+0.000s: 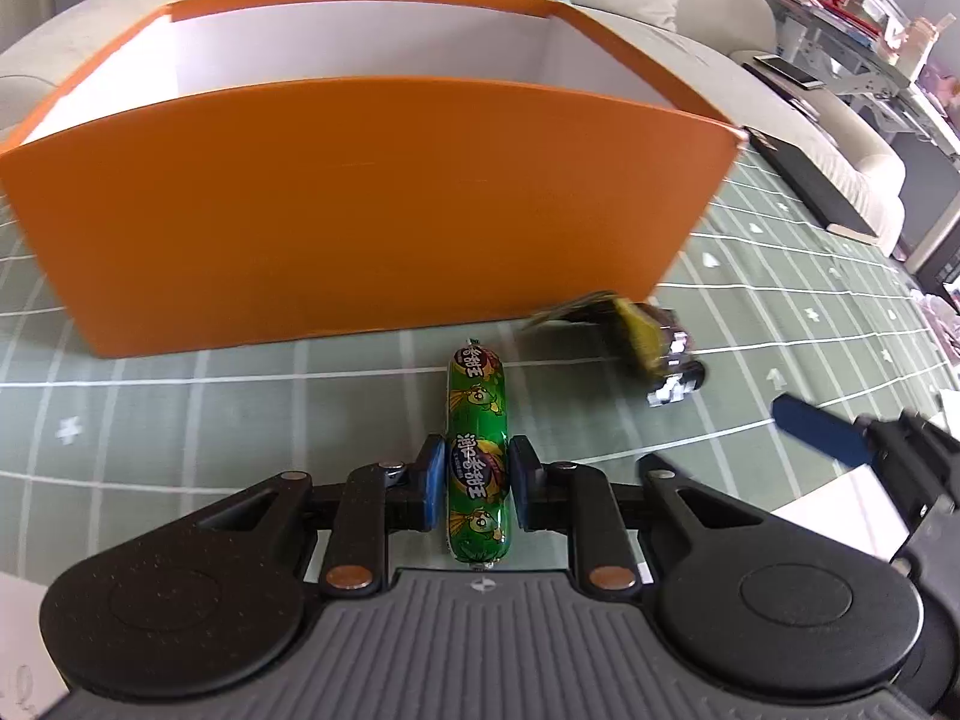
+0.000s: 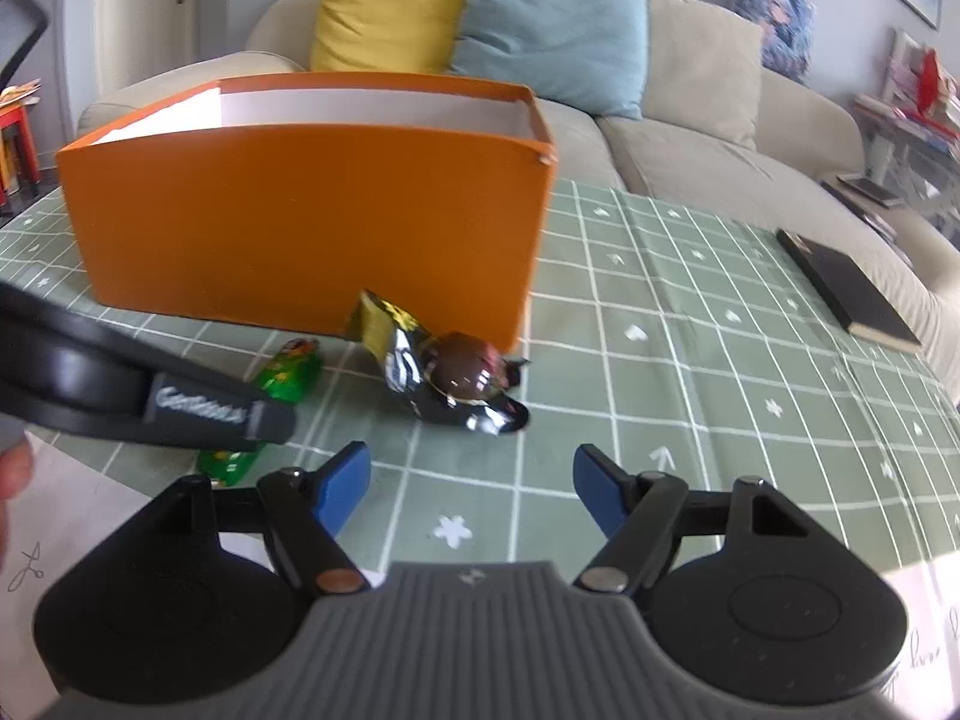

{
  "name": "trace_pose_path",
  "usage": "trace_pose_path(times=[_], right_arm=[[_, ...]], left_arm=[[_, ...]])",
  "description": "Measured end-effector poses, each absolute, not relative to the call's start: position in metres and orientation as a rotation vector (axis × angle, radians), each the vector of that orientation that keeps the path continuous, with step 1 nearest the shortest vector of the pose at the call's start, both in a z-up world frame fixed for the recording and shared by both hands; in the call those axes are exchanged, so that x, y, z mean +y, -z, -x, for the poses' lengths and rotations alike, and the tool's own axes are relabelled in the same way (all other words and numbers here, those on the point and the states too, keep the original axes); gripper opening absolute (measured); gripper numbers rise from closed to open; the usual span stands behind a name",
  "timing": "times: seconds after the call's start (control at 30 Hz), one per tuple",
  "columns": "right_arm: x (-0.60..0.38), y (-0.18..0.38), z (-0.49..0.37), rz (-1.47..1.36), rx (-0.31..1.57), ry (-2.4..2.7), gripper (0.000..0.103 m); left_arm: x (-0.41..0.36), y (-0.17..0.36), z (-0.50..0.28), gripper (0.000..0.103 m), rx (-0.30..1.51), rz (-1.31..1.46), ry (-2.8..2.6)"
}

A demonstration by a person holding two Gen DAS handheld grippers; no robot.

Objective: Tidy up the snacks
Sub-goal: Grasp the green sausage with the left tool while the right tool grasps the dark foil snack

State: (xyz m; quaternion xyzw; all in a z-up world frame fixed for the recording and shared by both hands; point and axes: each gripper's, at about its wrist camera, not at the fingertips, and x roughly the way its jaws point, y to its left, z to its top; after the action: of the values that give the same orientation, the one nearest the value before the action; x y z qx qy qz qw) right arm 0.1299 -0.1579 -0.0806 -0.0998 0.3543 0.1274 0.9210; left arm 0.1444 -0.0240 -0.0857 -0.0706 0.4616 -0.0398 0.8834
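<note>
A green sausage snack (image 1: pixel 477 420) lies lengthwise on the green checked tablecloth (image 1: pixel 180 396), in front of a large orange box (image 1: pixel 360 210) with a white inside. My left gripper (image 1: pixel 478 480) has its blue pads against both sides of the sausage's near half, so it is shut on it. To the right lies a shiny black-and-gold snack packet (image 1: pixel 648 342). In the right wrist view that packet (image 2: pixel 444 378) lies just ahead of my right gripper (image 2: pixel 471 489), which stands open and holds nothing. The sausage (image 2: pixel 288 372) shows partly under the left gripper's body. The orange box (image 2: pixel 312 222) stands behind.
A black book (image 2: pixel 846 294) lies at the table's right edge. White paper sheets (image 2: pixel 72 516) lie near the front edge. Behind the table is a beige sofa (image 2: pixel 690 138) with yellow and blue cushions. A fingertip shows at the left border.
</note>
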Motion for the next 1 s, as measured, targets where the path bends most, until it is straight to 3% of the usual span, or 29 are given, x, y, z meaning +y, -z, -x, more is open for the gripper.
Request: trace_pose_path(times=[0.23, 0.37, 0.5, 0.6, 0.87, 1.0], right_arm=[[-0.135, 0.085, -0.134, 0.351, 0.66, -0.297, 0.071], [-0.126, 0.091, -0.143, 0.414, 0.654, -0.312, 0.061], [-0.122, 0.096, -0.151, 0.47, 0.625, -0.285, 0.059], [-0.121, 0.1, -0.158, 0.479, 0.639, -0.287, 0.052], [-0.122, 0.105, -0.171, 0.456, 0.636, -0.284, 0.049], [-0.124, 0.105, -0.177, 0.417, 0.648, -0.287, 0.043]], left_arm=[[0.006, 0.086, -0.134, 0.025, 0.95, 0.162, 0.016], [0.011, 0.085, -0.135, 0.025, 0.952, 0.17, 0.01], [0.01, 0.087, -0.136, 0.027, 0.938, 0.166, 0.012], [0.009, 0.087, -0.139, 0.028, 0.931, 0.159, 0.008], [0.006, 0.088, -0.153, 0.028, 0.929, 0.158, 0.006], [0.005, 0.088, -0.155, 0.028, 0.933, 0.157, 0.006]])
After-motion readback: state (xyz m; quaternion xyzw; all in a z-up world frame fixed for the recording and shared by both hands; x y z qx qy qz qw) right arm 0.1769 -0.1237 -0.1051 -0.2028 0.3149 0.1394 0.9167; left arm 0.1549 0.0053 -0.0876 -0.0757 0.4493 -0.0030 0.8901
